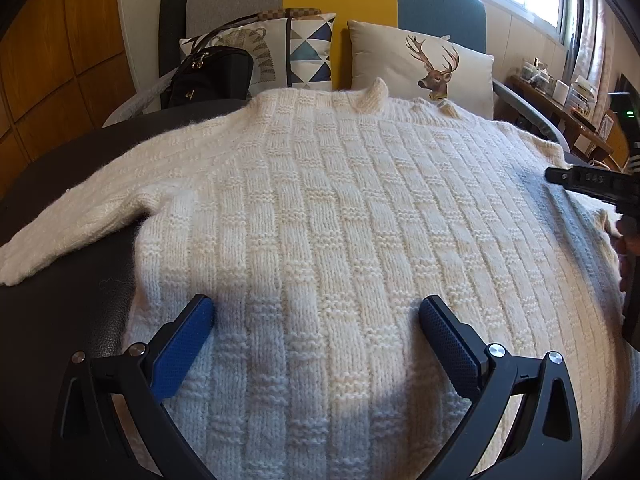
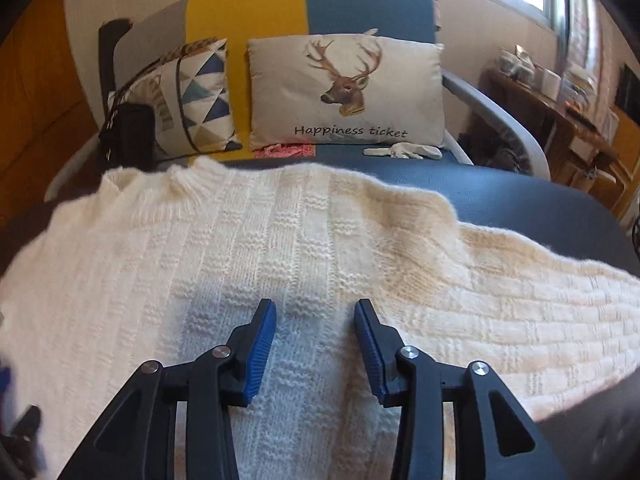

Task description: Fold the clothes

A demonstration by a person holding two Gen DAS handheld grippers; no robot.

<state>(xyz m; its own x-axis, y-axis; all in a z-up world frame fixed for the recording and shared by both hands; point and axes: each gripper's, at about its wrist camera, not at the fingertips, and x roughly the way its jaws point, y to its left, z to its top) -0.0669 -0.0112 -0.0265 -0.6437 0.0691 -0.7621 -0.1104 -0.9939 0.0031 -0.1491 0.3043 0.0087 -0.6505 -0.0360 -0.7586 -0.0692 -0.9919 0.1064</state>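
Note:
A cream knitted sweater (image 1: 340,208) lies flat on a dark table (image 1: 72,312), collar away from me, one sleeve stretched to the left. My left gripper (image 1: 316,312) is wide open just above the sweater's lower body, holding nothing. In the right wrist view the sweater (image 2: 240,256) fills the foreground, its right sleeve running off to the right. My right gripper (image 2: 315,312) is open over the body near that sleeve, empty. The right gripper also shows at the right edge of the left wrist view (image 1: 592,184).
A sofa (image 2: 360,4) in grey, yellow and blue stands behind the table with a deer cushion (image 2: 348,92), a triangle-pattern cushion (image 2: 200,92) and a black bag (image 1: 208,76). A white glove (image 2: 404,151) lies on its seat. A cluttered wooden shelf (image 1: 560,96) stands at the right.

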